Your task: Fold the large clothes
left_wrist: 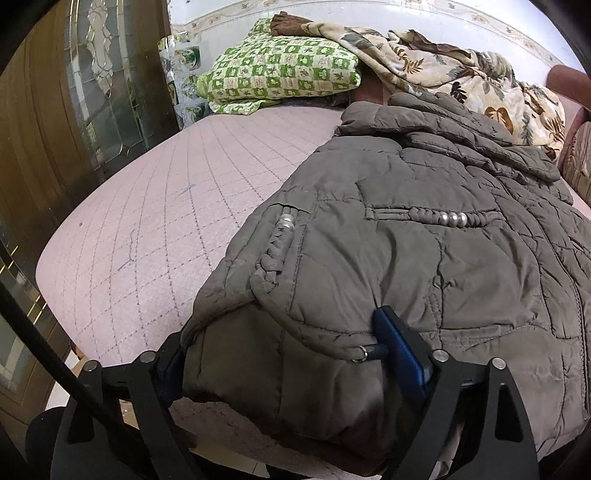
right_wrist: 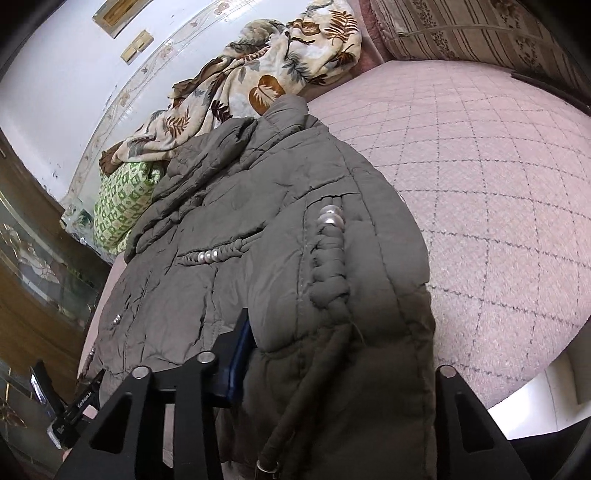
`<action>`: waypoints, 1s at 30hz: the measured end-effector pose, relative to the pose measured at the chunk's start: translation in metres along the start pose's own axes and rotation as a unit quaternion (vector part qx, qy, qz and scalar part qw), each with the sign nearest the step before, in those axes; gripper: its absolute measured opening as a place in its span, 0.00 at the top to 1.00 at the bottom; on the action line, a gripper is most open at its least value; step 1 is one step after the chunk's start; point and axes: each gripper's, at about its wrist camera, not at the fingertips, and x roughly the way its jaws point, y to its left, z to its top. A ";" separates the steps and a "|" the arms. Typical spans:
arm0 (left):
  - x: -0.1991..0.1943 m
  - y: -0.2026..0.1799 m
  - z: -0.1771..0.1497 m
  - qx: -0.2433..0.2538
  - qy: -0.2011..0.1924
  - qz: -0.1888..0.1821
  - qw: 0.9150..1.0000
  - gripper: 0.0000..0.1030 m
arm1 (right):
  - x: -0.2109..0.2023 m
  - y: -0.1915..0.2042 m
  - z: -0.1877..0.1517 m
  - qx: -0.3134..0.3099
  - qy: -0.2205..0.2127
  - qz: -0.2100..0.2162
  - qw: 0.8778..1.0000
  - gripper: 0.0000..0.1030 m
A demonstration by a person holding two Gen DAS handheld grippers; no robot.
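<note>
A grey-brown padded jacket (left_wrist: 424,266) lies spread on the pink quilted bed (left_wrist: 147,206), collar towards the far wall and hem at the near edge. My left gripper (left_wrist: 280,332) stands wide at the hem's left corner, a thick bunch of jacket filling the gap, and the blue pads (left_wrist: 399,350) press against it. In the right wrist view the jacket (right_wrist: 258,229) runs away from me. My right gripper (right_wrist: 340,350) is shut on the hem's right corner. Its left blue pad (right_wrist: 240,362) dents the fabric, while the other pad is hidden under the cloth.
A green checked pillow (left_wrist: 280,74) and a leaf-print blanket (left_wrist: 461,74) lie at the head of the bed. A wooden cabinet with glass doors (left_wrist: 92,92) stands to the left. A patterned cushion (right_wrist: 461,29) sits at the far right. Bare bed (right_wrist: 498,203) lies right of the jacket.
</note>
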 end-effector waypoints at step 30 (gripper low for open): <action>-0.011 -0.016 -0.002 0.059 -0.030 -0.003 0.998 0.57 | -0.001 0.005 -0.002 -0.018 -0.008 0.008 1.000 0.70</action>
